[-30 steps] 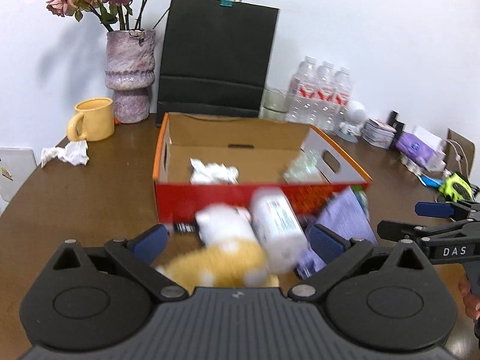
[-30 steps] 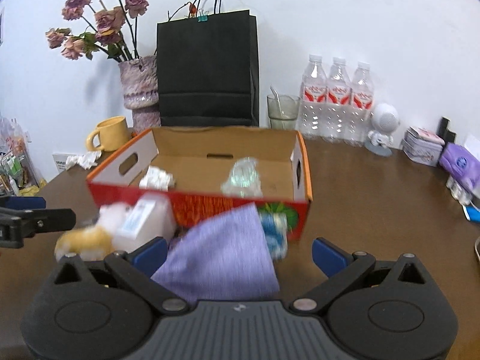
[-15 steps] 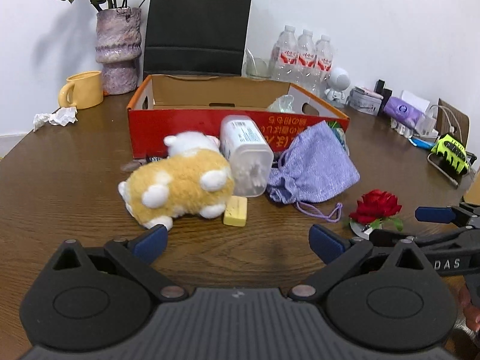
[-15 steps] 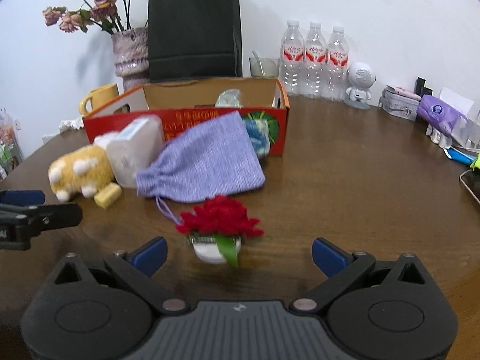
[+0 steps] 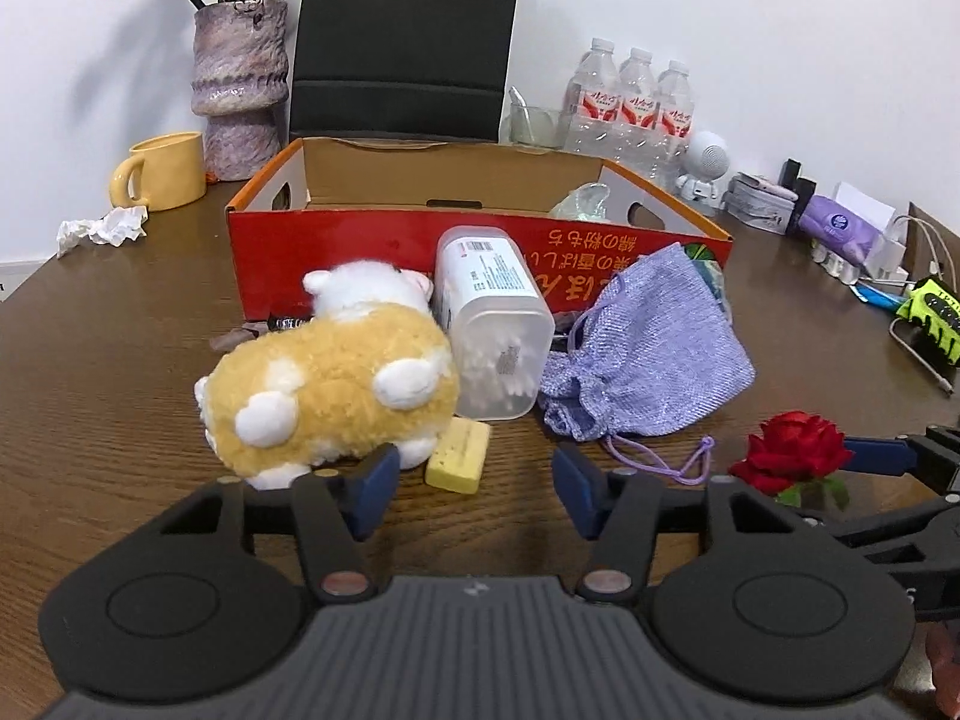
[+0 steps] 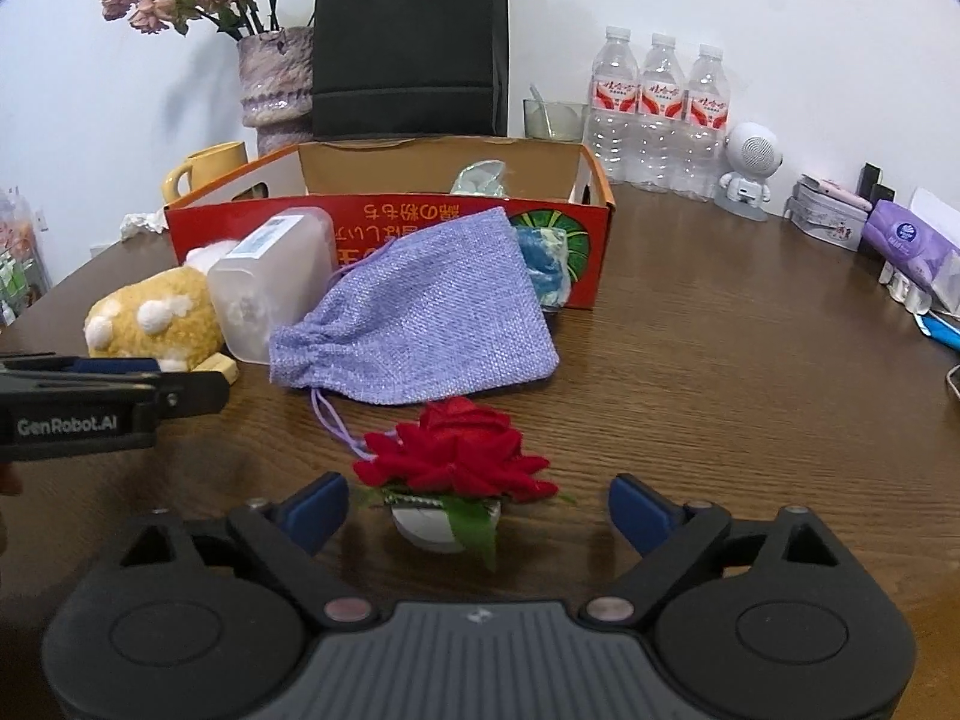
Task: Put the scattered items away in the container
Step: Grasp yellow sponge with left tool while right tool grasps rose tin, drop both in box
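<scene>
A red cardboard box (image 5: pixel 360 240) stands open at mid-table. In front of it lie a yellow-and-white plush toy (image 5: pixel 324 384), a clear tub of cotton swabs (image 5: pixel 492 318), a purple drawstring bag (image 5: pixel 648 354) and a small yellow block (image 5: pixel 459 456). My left gripper (image 5: pixel 474 492) hangs low over the table, its jaws closing; the yellow block sits just ahead between the tips, untouched. A red rose in a small white pot (image 6: pixel 456 450) stands between the jaws of my right gripper (image 6: pixel 477 513). Those jaws are closing too, with the pads clear of the rose.
Behind the box are a black paper bag (image 5: pixel 408 42), a vase of dried flowers (image 5: pixel 240 84), a yellow mug (image 5: pixel 162 171), crumpled tissue (image 5: pixel 102 228), three water bottles (image 6: pixel 660 114) and a white robot figure (image 6: pixel 747 174). Tissue packs and cables crowd the right edge. A clear wrapper (image 5: pixel 585 204) lies in the box.
Both grippers came down from above the box to just over the table in front of the items. The left jaws narrowed a lot, the right jaws a little.
</scene>
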{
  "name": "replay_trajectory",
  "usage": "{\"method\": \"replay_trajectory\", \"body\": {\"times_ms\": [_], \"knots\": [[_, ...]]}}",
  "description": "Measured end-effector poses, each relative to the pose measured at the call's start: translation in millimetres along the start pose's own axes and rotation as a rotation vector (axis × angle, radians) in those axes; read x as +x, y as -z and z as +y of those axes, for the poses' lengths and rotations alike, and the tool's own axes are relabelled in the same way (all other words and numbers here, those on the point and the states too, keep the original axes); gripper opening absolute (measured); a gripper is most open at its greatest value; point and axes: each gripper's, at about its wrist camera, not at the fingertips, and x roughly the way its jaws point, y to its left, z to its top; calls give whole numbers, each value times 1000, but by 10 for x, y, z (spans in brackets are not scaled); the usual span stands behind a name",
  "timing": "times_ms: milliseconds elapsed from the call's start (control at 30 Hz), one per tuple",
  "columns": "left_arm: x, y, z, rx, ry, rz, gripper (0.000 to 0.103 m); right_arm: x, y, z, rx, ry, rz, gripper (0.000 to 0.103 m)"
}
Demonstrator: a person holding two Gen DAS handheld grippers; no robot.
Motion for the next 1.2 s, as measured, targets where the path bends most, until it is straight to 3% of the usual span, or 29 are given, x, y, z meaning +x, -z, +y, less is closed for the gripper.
{"method": "replay_trajectory", "body": {"times_ms": [100, 200, 667, 767, 800, 967, 1033, 1067, 1100, 1167, 1200], "knots": [[44, 28, 9, -14, -39, 4, 26, 13, 2, -6, 5, -14, -12, 64], [32, 45, 2, -2, -30, -2, 23, -14, 10, -11, 4, -31, -30, 45], [-130, 158, 9, 15, 21, -27, 22, -171, 40, -58, 45, -50, -72, 45], [-229, 145, 12, 18, 42, -52, 7, -228, 34, -51, 46, -50, -91, 45], [-260, 134, 13, 22, 48, -61, 7, -257, 22, -47, 43, -49, -102, 45], [-296, 120, 31, 27, 68, -60, 9, -320, -35, -16, 37, -41, -126, 45], [-265, 122, 35, 29, 79, -45, 24, -314, -23, -13, 39, -42, -121, 45], [-245, 120, 26, 39, 81, -38, 41, -308, -12, -14, 41, -41, -117, 45], [-221, 116, 10, 50, 78, -35, 46, -297, -2, -19, 44, -39, -111, 45], [-160, 115, -21, 73, 73, -19, 45, -282, 30, -24, 50, -37, -101, 45], [-108, 111, -30, 79, 75, -1, 39, -275, 43, -26, 52, -37, -97, 45]]}}
